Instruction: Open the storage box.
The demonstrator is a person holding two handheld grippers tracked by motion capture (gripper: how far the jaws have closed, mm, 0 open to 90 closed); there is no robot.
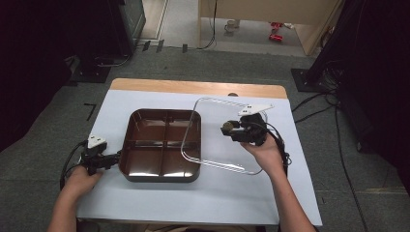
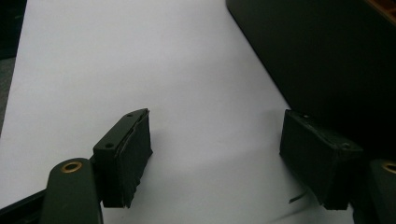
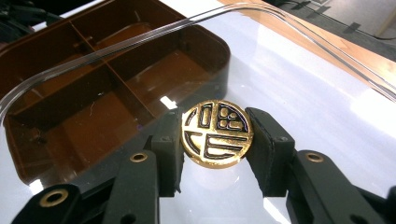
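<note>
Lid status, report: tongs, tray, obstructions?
Right tongs shut on lid knob, clear lid tilted over brown tray. Left tongs open beside tray. Nothing blocking.

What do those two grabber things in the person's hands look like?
Each is black with two blocky black jaws and small brass-coloured rivets. The left gripper and the right gripper each carry a pale three-cornered plate on top and trail a black cable. The person's forearms are bare, with no sleeves showing.
</note>
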